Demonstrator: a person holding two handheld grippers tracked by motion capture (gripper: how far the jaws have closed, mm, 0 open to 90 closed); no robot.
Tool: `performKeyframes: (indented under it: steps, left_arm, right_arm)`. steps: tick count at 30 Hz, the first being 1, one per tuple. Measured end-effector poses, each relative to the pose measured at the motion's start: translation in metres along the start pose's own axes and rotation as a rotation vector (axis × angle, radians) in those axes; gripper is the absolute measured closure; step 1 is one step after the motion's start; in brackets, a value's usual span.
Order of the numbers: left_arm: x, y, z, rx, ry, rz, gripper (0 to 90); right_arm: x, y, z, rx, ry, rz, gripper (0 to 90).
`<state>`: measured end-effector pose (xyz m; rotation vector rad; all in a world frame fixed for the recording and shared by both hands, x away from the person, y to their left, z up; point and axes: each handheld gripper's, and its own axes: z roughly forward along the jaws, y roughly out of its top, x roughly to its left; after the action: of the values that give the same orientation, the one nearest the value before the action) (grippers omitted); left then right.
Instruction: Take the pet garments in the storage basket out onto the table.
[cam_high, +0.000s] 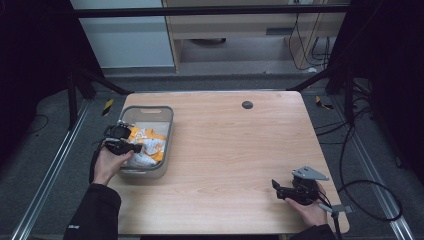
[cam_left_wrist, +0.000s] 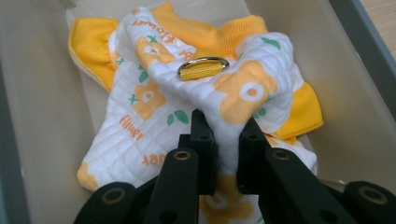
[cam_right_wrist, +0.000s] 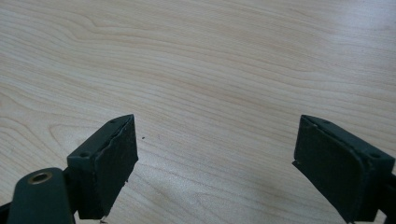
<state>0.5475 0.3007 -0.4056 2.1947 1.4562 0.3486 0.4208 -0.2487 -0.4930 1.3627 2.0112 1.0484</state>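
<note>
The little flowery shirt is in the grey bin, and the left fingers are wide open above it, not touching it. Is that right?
Not quite. The flowery shirt does lie in the grey bin, but the left gripper is not open above it. In the left gripper view its fingers are shut on a raised fold of the white and orange cloth, pinching it between them.

Grey bin walls (cam_high: 167, 131) hem in the left gripper (cam_left_wrist: 227, 140), clamped on the flowered garment (cam_left_wrist: 154, 100) that crowds the bin floor; the only way out is upward. From 3 o'clock of the bin, bare tabletop (cam_high: 235, 145) stretches unobstructed to the right gripper (cam_high: 289, 190), its jaws wide apart.
</note>
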Motion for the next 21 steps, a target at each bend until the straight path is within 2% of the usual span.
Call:
performKeyframes:
  steps: [21]
  left_arm:
    - [-0.006, 0.008, -0.039, -0.093, 0.012, 0.022, 81.0]
  right_arm:
    - [0.001, 0.000, -0.001, 0.001, 0.003, 0.007, 13.3]
